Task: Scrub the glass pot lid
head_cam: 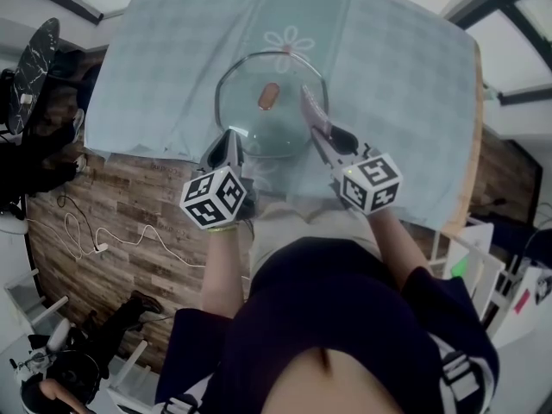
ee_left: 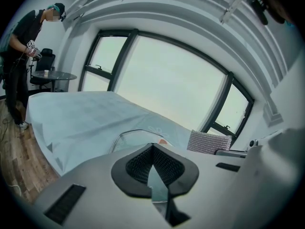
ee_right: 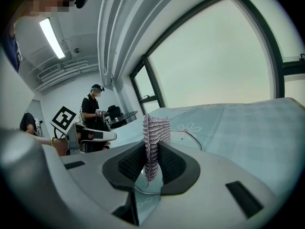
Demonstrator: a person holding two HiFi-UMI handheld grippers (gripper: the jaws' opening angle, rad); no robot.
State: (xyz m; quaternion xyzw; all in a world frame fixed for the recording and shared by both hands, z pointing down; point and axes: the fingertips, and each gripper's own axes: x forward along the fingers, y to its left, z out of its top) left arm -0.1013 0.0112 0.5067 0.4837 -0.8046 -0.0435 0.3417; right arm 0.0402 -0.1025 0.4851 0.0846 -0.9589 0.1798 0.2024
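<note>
Left gripper jaws pinch glass pot lid rim; contact barely discernible. Right gripper jaws clamp scouring cloth upright.

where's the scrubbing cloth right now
In the right gripper view the scrubbing cloth stands upright, pinched between the jaws of the right hand-held gripper. In the head view it is over the right side of the glass lid on the tablecloth.

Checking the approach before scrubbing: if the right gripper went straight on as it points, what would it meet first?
Probably the glass pot lid: the right gripper, shut on a scouring pad, slants down over its glass, so the pad would touch first. Depth is unclear.
</note>
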